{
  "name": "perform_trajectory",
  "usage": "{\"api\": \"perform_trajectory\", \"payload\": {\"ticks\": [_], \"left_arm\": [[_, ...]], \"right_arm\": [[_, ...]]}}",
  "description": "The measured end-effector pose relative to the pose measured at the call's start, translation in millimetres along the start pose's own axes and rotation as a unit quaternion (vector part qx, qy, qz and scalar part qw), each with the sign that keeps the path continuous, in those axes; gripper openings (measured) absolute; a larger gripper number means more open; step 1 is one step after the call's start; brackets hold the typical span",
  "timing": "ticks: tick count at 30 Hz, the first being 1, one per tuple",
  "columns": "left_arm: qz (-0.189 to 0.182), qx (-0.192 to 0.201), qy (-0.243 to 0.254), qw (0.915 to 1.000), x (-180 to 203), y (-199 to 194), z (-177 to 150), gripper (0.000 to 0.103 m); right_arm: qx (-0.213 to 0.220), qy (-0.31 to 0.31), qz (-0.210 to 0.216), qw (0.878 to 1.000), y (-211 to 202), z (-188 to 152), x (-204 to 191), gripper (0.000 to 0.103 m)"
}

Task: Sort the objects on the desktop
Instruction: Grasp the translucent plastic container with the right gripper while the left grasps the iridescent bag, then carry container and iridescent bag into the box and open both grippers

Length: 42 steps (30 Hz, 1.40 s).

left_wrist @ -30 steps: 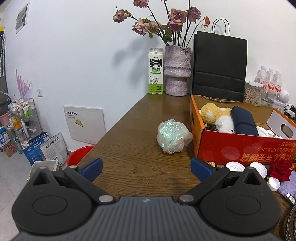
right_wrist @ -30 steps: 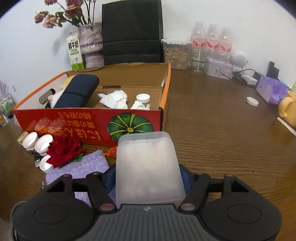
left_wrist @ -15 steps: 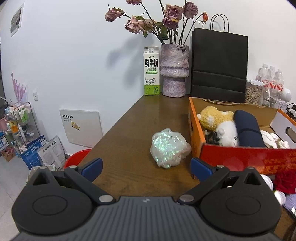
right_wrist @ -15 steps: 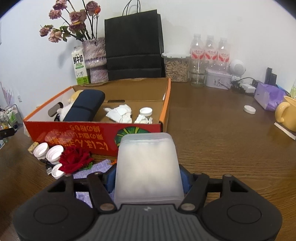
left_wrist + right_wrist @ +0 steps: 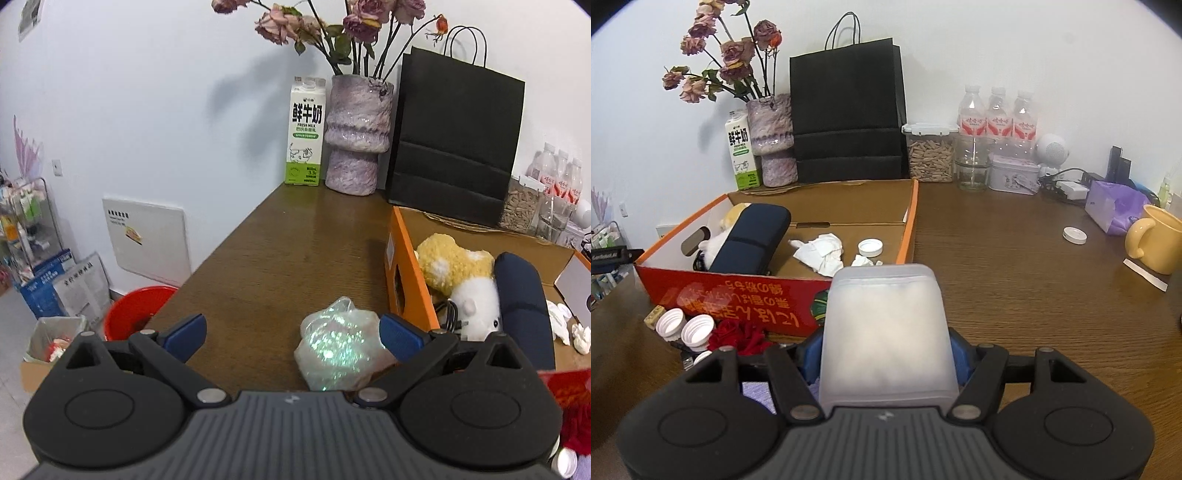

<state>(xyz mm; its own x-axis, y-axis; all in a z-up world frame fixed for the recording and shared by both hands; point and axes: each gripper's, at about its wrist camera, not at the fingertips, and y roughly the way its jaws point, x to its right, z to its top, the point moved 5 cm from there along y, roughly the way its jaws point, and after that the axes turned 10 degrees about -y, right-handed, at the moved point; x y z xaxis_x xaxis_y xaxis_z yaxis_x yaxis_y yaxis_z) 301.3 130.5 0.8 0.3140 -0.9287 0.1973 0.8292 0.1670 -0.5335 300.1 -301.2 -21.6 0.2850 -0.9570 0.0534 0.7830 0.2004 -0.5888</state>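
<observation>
My left gripper (image 5: 291, 332) is open above the wooden table, with a crumpled iridescent plastic bag (image 5: 338, 345) between its fingers, close to the right one. My right gripper (image 5: 884, 354) is shut on a frosted white plastic box (image 5: 886, 332), held above the table in front of the orange-and-red cardboard box (image 5: 738, 295). That box holds a dark blue case (image 5: 750, 240), a plush toy (image 5: 454, 273), crumpled tissues (image 5: 820, 253) and a white lid (image 5: 870, 247). The cardboard box also shows in the left wrist view (image 5: 406, 280).
White bottle caps (image 5: 685, 328), a red fabric rose (image 5: 738, 334) and a purple cloth lie before the box. Milk carton (image 5: 306, 133), vase (image 5: 356, 140) and black paper bag (image 5: 846, 122) stand at the back. Water bottles (image 5: 997, 118), jar, tin, yellow mug (image 5: 1156, 240) and a loose lid (image 5: 1075, 235) are right.
My left gripper has moved forward and down until the plastic bag lies between its open fingers. My right gripper has risen and drawn back a little with the frosted box.
</observation>
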Motion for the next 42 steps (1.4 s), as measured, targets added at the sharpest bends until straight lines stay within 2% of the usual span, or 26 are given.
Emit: {"api": "perform_trajectory", "payload": {"ticks": [2, 4, 5, 6, 9, 12, 16, 23, 29, 36, 42], "left_arm": [[-0.008, -0.007, 0.001, 0.9999, 2, 7, 0, 0.095], [-0.017, -0.021, -0.001, 0.9996, 2, 12, -1, 0.078], [-0.029, -0.028, -0.007, 0.9992, 2, 15, -2, 0.075], [-0.045, -0.035, -0.016, 0.9982, 1, 16, -2, 0.066], [-0.078, -0.045, -0.028, 0.9955, 2, 13, -3, 0.028], [-0.078, -0.039, -0.018, 0.9960, 4, 7, -4, 0.018], [-0.076, -0.029, -0.021, 0.9964, 4, -1, -6, 0.013], [-0.072, -0.003, -0.031, 0.9970, -8, -29, -4, 0.013], [-0.080, 0.035, -0.028, 0.9958, -7, -63, 4, 0.013], [-0.109, 0.075, -0.007, 0.9911, 16, -101, 13, 0.013], [-0.141, 0.098, 0.016, 0.9850, 50, -123, 21, 0.013]], "right_arm": [[-0.001, 0.002, -0.001, 1.000, 2, 0, 1, 0.064], [-0.003, 0.003, -0.002, 1.000, 4, 1, 2, 0.064], [-0.003, 0.003, -0.001, 1.000, 5, 1, 2, 0.064], [-0.003, 0.004, -0.001, 1.000, 5, 1, 3, 0.064], [-0.003, 0.004, -0.001, 1.000, 7, 1, 3, 0.064], [-0.002, 0.003, 0.001, 1.000, 6, 1, 2, 0.064], [0.001, 0.003, 0.004, 1.000, 4, 0, 2, 0.064], [0.011, 0.002, 0.008, 1.000, -5, 0, 1, 0.064], [0.026, -0.002, 0.011, 1.000, -18, 3, -2, 0.064], [0.045, -0.006, 0.017, 0.999, -33, 9, -6, 0.064], [0.066, -0.014, 0.025, 0.997, -42, 23, -13, 0.064]]}}
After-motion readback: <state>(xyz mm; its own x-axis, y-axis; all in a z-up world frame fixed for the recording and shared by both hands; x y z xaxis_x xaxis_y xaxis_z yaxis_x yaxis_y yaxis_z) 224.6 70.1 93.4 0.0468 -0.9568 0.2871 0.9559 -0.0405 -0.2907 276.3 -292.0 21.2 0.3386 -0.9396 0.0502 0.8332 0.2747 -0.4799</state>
